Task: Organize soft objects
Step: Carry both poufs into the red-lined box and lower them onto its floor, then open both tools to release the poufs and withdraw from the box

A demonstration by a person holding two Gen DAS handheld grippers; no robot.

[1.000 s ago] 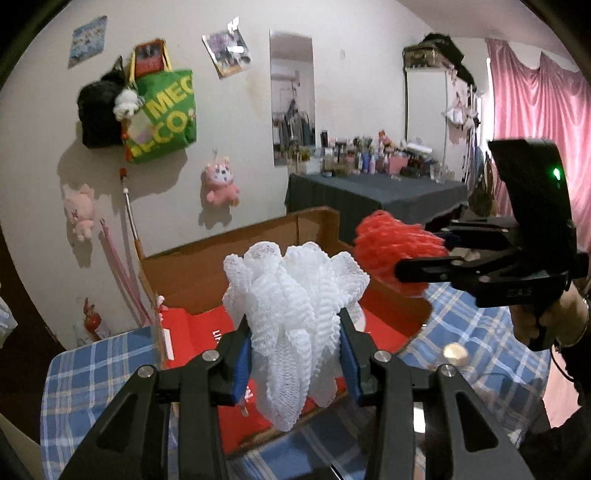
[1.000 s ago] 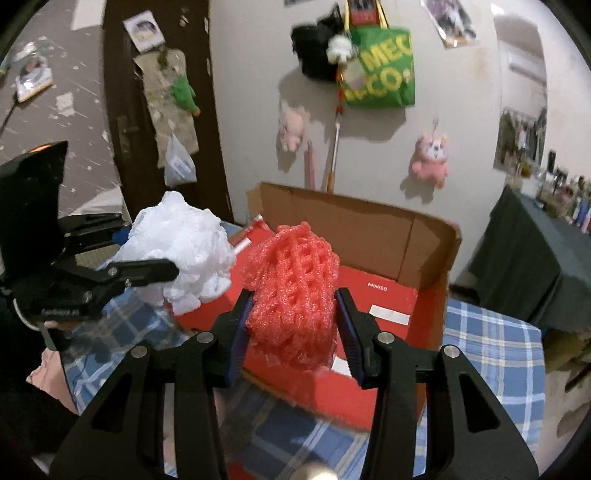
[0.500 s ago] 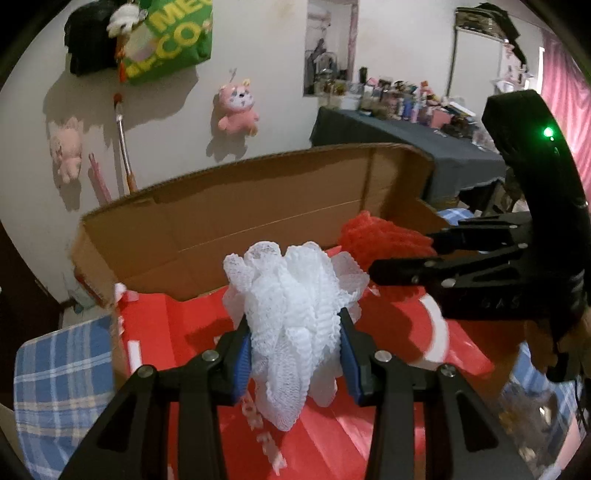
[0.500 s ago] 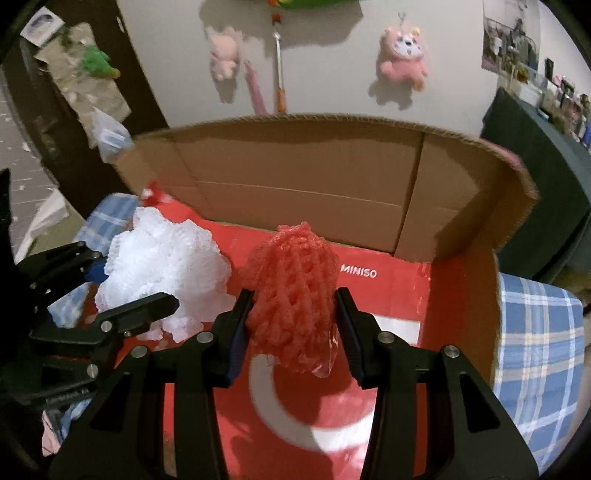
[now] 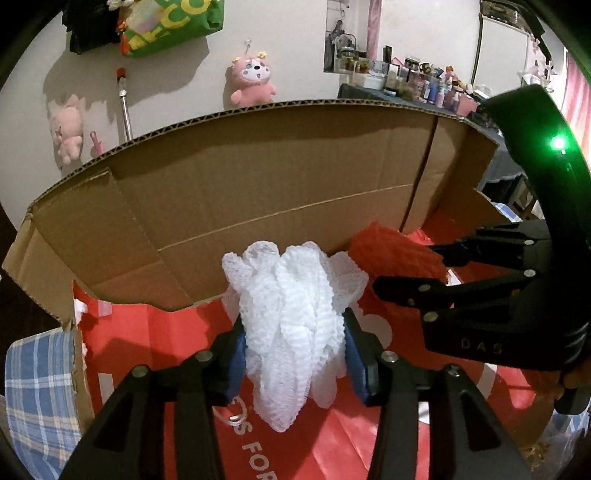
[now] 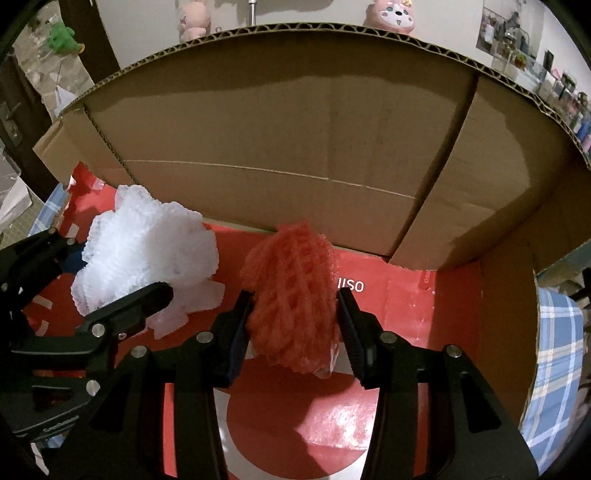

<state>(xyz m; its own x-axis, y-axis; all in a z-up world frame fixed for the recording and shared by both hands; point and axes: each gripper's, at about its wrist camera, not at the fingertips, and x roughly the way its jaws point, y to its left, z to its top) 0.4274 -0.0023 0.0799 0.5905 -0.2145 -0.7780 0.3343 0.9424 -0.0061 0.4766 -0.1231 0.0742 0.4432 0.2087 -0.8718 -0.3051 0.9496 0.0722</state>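
A white foam net (image 5: 291, 306) sits between the blue pads of my left gripper (image 5: 293, 350), which still touch it while the jaws are opening. A red foam net (image 6: 291, 295) is pressed between the pads of my right gripper (image 6: 293, 325), whose jaws are easing open too. Both nets hang just above the red-lined floor (image 5: 147, 332) of an open cardboard box (image 5: 258, 177), near its back wall. In the left wrist view the right gripper (image 5: 406, 269) with the red net (image 5: 388, 251) is on the right. In the right wrist view the left gripper (image 6: 110, 266) and the white net (image 6: 147, 251) are on the left.
The box's tall back flaps (image 6: 277, 129) rise close ahead, a side wall (image 6: 509, 314) stands on the right. Blue checked cloth (image 5: 33, 369) lies under the box. Plush toys (image 5: 255, 79) and a green bag (image 5: 173, 22) hang on the wall; a cluttered dark table (image 5: 424, 92) stands behind.
Both grippers have come forward and down from in front of the box into it, each with its net. The left gripper's pads stand a little wider apart now.
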